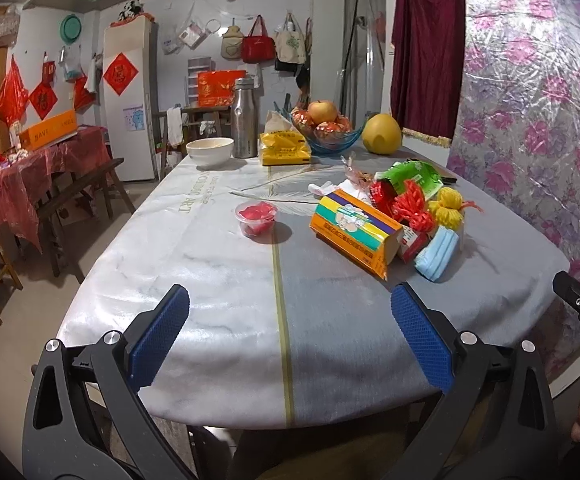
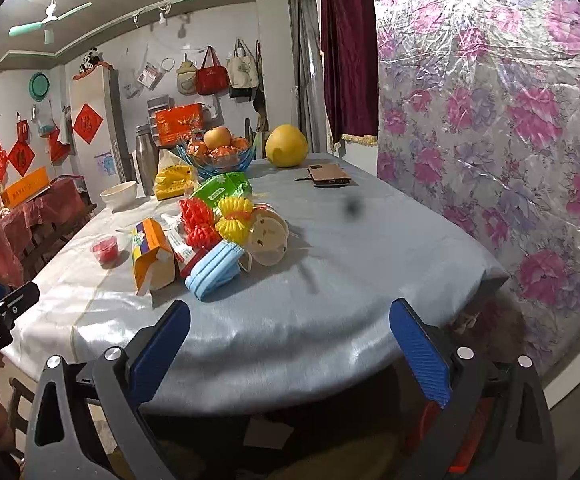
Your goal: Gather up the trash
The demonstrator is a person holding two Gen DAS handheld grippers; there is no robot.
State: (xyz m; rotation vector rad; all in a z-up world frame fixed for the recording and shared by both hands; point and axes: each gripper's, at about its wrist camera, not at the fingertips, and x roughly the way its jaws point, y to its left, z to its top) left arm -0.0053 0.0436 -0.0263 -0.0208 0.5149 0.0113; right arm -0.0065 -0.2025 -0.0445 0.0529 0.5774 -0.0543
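Observation:
A pile of trash lies on the table [image 1: 218, 280]: an open orange carton [image 1: 356, 232] [image 2: 150, 258], a blue face mask [image 1: 438, 254] [image 2: 214, 266], red net wraps [image 1: 412, 208] [image 2: 198, 220], yellow net wraps [image 1: 450, 206] [image 2: 234, 216], a green wrapper [image 1: 410, 174] [image 2: 222, 186] and a clear lid [image 2: 268, 240]. A small plastic cup with red scraps [image 1: 257, 218] [image 2: 105, 250] stands apart to the left. My left gripper [image 1: 290, 324] is open and empty above the table's near edge. My right gripper [image 2: 290, 340] is open and empty, short of the mask.
At the far end stand a white bowl [image 1: 210, 151], a steel bottle [image 1: 244, 120], a yellow tissue pack [image 1: 284, 148], a blue fruit bowl [image 1: 332, 128] and a pomelo [image 1: 382, 134]. A phone in a wallet case [image 2: 328, 176] lies far right. A flowered mattress [image 2: 490, 140] leans on the right.

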